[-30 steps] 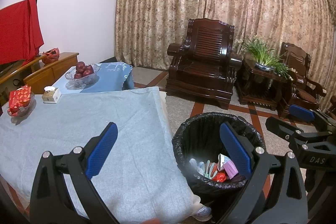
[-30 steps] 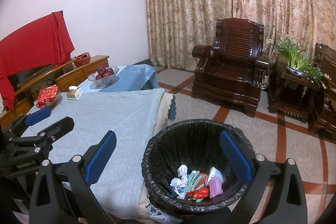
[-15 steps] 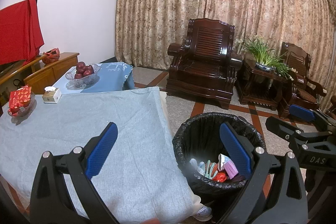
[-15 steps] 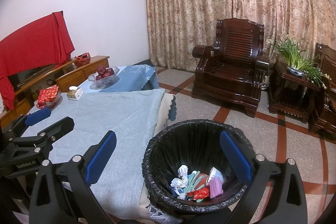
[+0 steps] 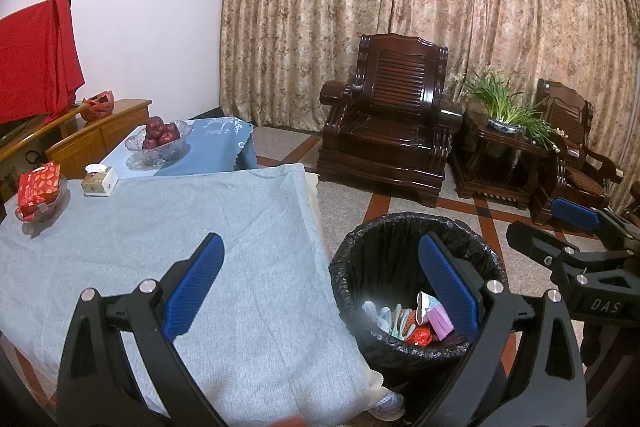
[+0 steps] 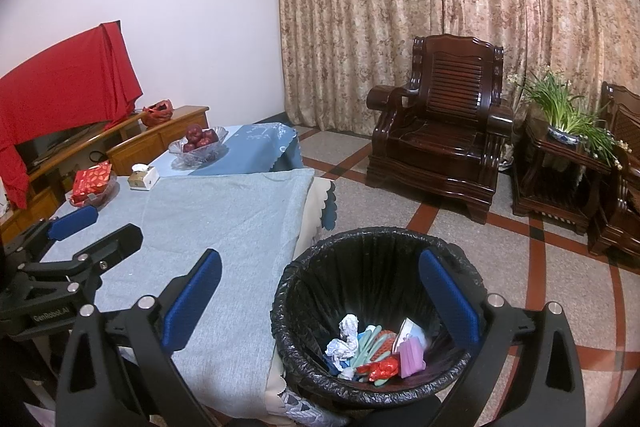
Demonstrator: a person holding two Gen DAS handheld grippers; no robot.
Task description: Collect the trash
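Both tongs spread, empty: left tongs [image 5: 320, 277], right tongs [image 6: 320, 281]. Crumpled wrappers and paper trash [image 6: 372, 349] inside black-lined round bin [image 6: 316, 311] beside grey-clothed desk [image 5: 160, 227]. Collection looks finished; next, check desk for leftovers.

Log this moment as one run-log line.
left gripper: open, empty | right gripper: open, empty | trash bin: holds crumpled paper, wrappers | grey tablecloth: no loose trash seen
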